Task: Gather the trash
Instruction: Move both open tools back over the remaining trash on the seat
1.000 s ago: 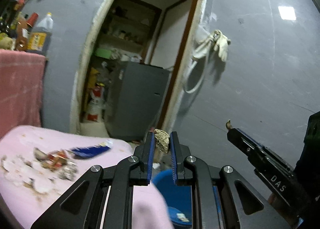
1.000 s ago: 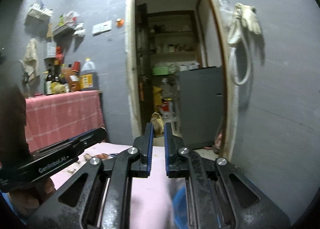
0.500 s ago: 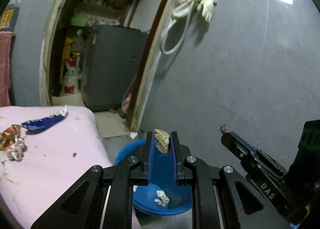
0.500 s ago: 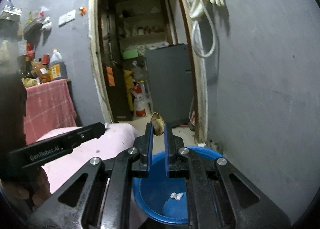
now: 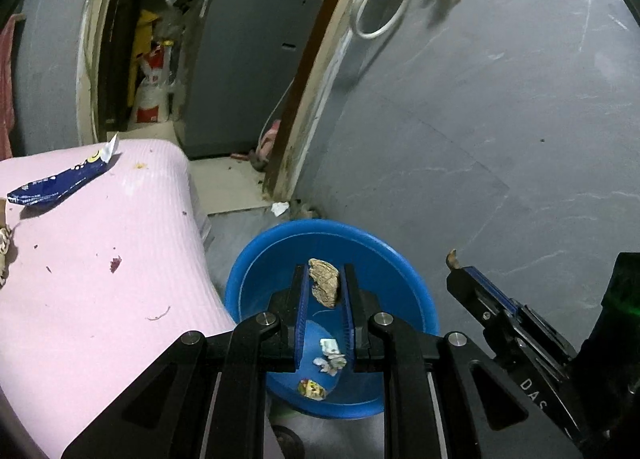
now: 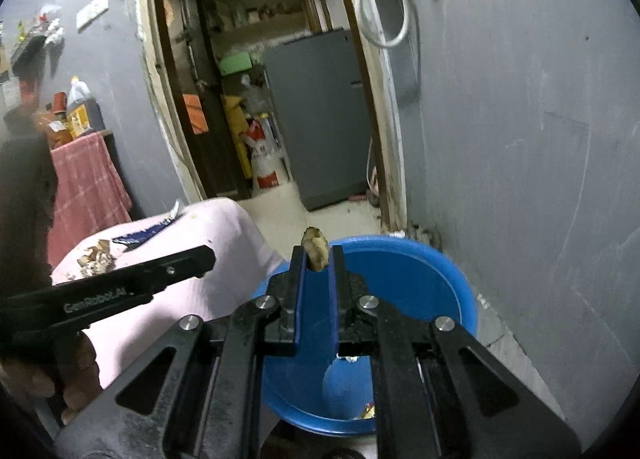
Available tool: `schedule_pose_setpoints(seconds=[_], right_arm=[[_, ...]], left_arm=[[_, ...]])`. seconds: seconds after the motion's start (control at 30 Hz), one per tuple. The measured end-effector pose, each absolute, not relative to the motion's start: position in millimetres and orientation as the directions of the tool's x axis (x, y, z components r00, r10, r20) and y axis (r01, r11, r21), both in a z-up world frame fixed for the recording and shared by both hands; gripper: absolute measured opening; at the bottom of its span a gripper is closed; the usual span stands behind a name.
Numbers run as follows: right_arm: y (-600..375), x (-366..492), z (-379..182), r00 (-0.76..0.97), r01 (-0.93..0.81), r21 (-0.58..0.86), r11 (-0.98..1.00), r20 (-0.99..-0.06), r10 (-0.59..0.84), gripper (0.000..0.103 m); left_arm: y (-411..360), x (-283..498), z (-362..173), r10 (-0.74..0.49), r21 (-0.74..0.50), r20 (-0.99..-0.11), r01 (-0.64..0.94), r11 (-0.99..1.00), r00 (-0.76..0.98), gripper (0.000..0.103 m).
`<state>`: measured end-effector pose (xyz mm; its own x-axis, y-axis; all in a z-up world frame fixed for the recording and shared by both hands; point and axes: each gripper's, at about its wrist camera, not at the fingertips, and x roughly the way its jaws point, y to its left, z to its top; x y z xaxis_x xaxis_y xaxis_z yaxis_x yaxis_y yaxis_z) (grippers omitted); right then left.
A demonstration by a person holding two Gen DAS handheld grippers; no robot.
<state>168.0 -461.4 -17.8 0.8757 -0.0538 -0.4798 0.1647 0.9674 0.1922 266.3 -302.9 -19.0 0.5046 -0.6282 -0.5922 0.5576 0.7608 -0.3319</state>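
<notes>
My left gripper (image 5: 324, 279) is shut on a brown crumpled scrap (image 5: 325, 286) and hangs over the blue basin (image 5: 280, 243) on the floor. My right gripper (image 6: 317, 257) is shut on a brown scrap (image 6: 316, 247) at its fingertips, above the basin's near rim (image 6: 440, 259). The basin holds a few small bits of trash (image 5: 328, 359). The right gripper also shows in the left wrist view (image 5: 456, 265), to the right of the basin. The left gripper shows in the right wrist view (image 6: 204, 257), over the pink table.
A pink-covered table (image 5: 100, 299) stands left of the basin with a blue wrapper (image 5: 60, 183) and crumbs and peels (image 6: 96, 259) on it. A grey wall (image 5: 480, 119) is on the right. A doorway with a grey fridge (image 5: 244, 59) is behind.
Both grippers have swung right from the table and tipped down over the blue basin, each still holding its scrap.
</notes>
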Motion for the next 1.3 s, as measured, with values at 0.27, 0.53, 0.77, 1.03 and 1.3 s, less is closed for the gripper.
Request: schedule_pose_setpoints(seconds=[0.27, 0.53, 0.77, 1.03, 1.3], right_arm=[[-460.5, 179.8, -18.6, 0.864, 0.177, 0.192, 0.965, -0.500, -0.059, 0.014], [-456.6, 177.3, -10.9, 0.876, 0.173, 0.186, 0.967, -0.478, -0.064, 0.027], [-444.4, 168.8, 11.1, 0.904, 0.154, 0.186, 0.970, -0.423, -0.062, 0.047], [-406.0, 166.0, 41.1, 0.940, 0.092, 0.187, 0.978, -0.340, -0.024, 0.078], [-359.0, 165.1, 63.8, 0.971, 0.016, 0.187, 0.982, -0.239, 0.030, 0.100]], left_arm=[[-300.3, 276.8, -27.6, -0.625, -0.357, -0.614, 0.537, 0.765, 0.482, 0.024], [-291.5, 275.9, -18.0, -0.628, -0.363, -0.600, 0.531, 0.765, 0.495, 0.028], [-265.0, 266.4, 4.7, -0.609, -0.322, -0.557, 0.529, 0.785, 0.565, 0.036], [-201.3, 257.5, 36.7, -0.550, -0.295, -0.460, 0.463, 0.835, 0.698, 0.061], [-134.9, 242.6, 62.8, -0.467, -0.278, -0.377, 0.383, 0.881, 0.800, 0.085]])
